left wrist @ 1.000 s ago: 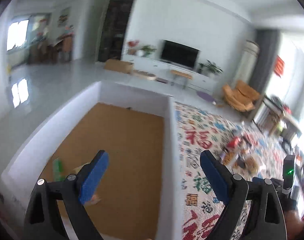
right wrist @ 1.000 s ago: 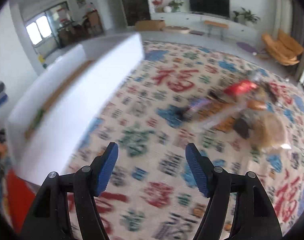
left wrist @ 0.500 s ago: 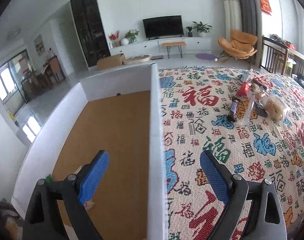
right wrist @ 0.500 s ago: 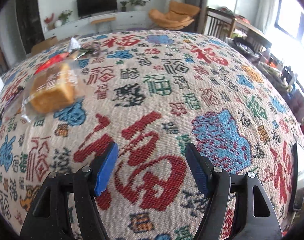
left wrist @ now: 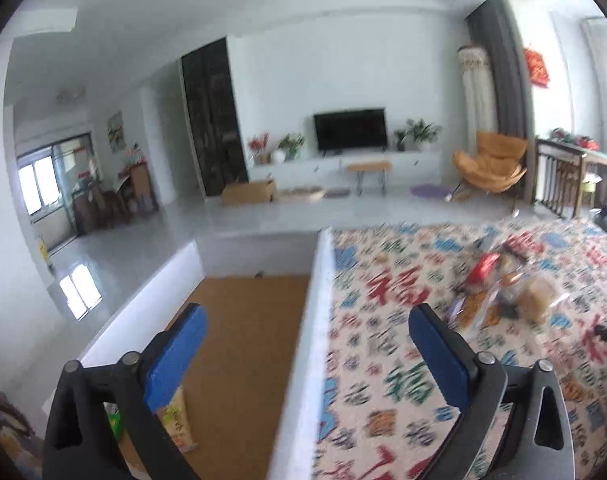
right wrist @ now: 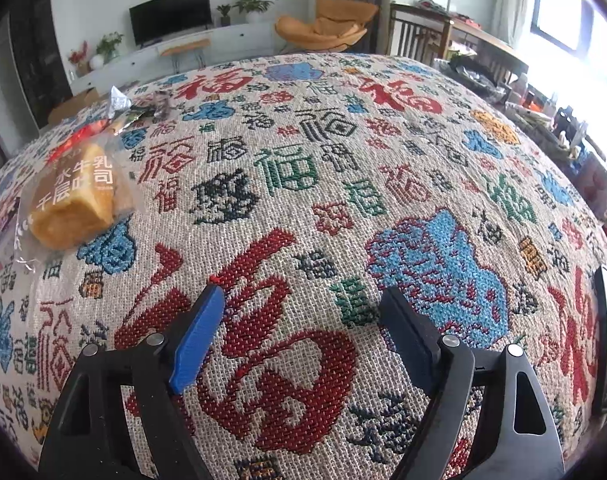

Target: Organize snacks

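Snacks lie heaped on the patterned cloth beside the box; both claws opening, empty.

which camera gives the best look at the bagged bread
The right wrist view: the bread lies close and sharp on the cloth, its wrapper print legible. The left wrist view shows it only far off and blurred among other snacks.
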Motion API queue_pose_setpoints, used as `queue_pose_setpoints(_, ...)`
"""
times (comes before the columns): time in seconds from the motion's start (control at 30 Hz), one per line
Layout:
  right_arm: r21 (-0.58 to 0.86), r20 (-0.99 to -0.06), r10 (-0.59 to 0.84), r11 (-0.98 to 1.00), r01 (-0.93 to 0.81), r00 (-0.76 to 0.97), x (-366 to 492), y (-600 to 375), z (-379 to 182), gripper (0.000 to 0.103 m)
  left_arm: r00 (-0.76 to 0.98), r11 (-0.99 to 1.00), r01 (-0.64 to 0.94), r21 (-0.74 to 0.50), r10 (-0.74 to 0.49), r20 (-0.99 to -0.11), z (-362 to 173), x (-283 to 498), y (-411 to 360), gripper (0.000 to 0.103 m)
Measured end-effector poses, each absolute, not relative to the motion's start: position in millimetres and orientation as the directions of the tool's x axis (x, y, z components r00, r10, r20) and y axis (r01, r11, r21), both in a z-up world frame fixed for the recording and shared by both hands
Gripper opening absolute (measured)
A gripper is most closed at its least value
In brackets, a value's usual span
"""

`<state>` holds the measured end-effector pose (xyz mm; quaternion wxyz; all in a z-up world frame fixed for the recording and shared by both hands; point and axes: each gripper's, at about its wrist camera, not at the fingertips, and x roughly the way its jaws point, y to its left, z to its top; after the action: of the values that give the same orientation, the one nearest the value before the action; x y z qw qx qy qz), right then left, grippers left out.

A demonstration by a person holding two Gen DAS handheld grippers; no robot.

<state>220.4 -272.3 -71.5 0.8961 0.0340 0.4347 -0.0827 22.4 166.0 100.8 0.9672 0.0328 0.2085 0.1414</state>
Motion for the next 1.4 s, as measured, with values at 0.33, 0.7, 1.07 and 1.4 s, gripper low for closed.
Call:
queue_pose_setpoints(0.33, -0.013, -0.785, -0.121, 0.984, 0.179, 0.608, 220.9, -273.0, -71.5, 0.084, 0.791, 0.998, 0.026, -0.055, -0.054, -0.609, 54.4, 68.7, 88.5, 0.103)
queue_pose_setpoints(0.7, -0.014, -0.784, -0.121, 0.984, 0.178, 0.608, 220.7, -271.9, -71.5, 0.084, 0.606, 0.999, -0.037, -0.011, 0.013, -0.795, -54.3, 143.0, 77.0, 0.103)
queue_pose_setpoints(1.07, -0.014, -0.784, -0.121, 0.984, 0.178, 0.608, 220.8, -272.2, -71.6, 0.084, 0.587, 0.998, -0.068, -0.016, 0.027, -0.809, -79.3, 157.1, 86.6, 0.103)
queue_pose_setpoints(1.4, -0.014, -0.785, -0.121, 0.984, 0.178, 0.608, 220.6, -272.2, -71.6, 0.084, 0.587, 0.998, -0.068, -0.013, 0.03, -0.809, -79.7, 157.0, 86.2, 0.103)
